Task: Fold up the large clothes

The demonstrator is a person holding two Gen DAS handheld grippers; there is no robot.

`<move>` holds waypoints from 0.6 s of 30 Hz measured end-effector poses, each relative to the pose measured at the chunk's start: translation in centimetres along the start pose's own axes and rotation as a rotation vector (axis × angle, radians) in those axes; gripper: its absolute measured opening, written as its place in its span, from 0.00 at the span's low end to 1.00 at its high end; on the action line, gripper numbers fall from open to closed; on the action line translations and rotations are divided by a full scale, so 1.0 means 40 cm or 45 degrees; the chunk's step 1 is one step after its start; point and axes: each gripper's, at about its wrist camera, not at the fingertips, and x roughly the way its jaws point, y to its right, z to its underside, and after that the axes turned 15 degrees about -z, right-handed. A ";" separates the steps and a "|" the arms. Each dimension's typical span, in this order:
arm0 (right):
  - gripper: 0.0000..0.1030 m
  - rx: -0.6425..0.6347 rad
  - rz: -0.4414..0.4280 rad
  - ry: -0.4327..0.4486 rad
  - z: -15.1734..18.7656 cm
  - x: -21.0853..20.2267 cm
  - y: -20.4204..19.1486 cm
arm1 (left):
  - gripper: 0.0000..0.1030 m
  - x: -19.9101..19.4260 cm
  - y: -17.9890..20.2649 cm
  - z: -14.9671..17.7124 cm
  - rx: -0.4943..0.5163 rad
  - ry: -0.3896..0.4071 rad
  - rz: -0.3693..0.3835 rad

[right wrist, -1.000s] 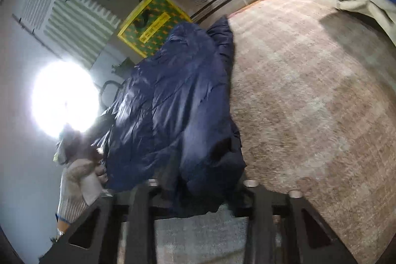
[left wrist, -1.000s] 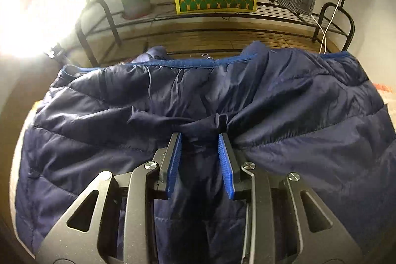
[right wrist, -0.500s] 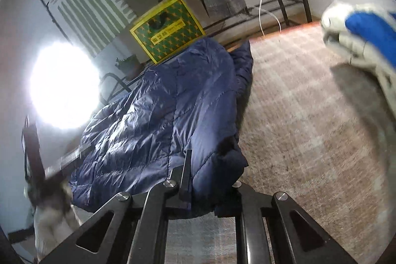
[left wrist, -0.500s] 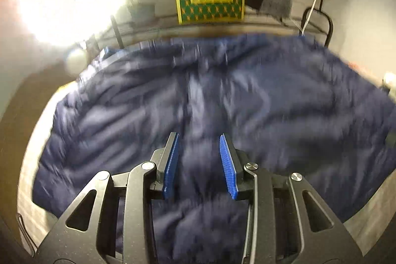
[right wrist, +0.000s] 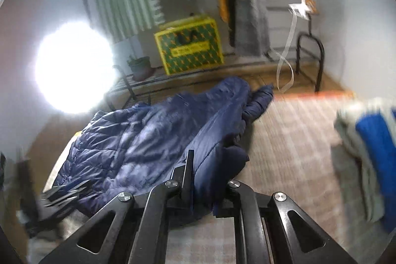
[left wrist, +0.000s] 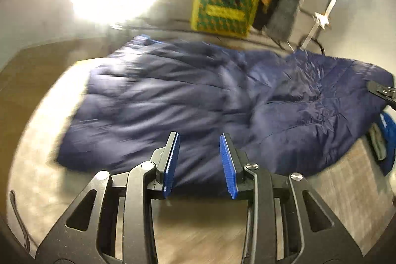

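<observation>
The jacket lies flat on the rug, long side going left to right. The left claw is spread wide, holding nothing. Only the right view shows the right claw pinching the jacket's edge.

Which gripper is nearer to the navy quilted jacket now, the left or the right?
Right. The right gripper is shut on the navy quilted jacket; the left gripper hangs open above its near edge.

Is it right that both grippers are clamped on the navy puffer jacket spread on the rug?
Not quite: only the right gripper grips the navy puffer jacket. The left wrist view shows the left gripper open, its blue fingers apart above the jacket's near edge. The jacket does lie on the rug.
</observation>
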 end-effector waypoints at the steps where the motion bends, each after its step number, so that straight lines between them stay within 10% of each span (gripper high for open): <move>1: 0.07 -0.057 0.005 0.002 -0.013 0.002 -0.033 | 0.33 -0.035 -0.055 0.014 -0.038 0.016 -0.011; 10: 0.07 -0.438 0.031 0.012 -0.098 0.100 -0.300 | 0.33 -0.355 -0.573 0.225 -0.338 0.130 -0.330; 18: 0.06 -0.801 -0.065 -0.047 -0.043 0.252 -0.650 | 0.33 -0.410 -0.800 0.381 -0.569 0.079 -0.450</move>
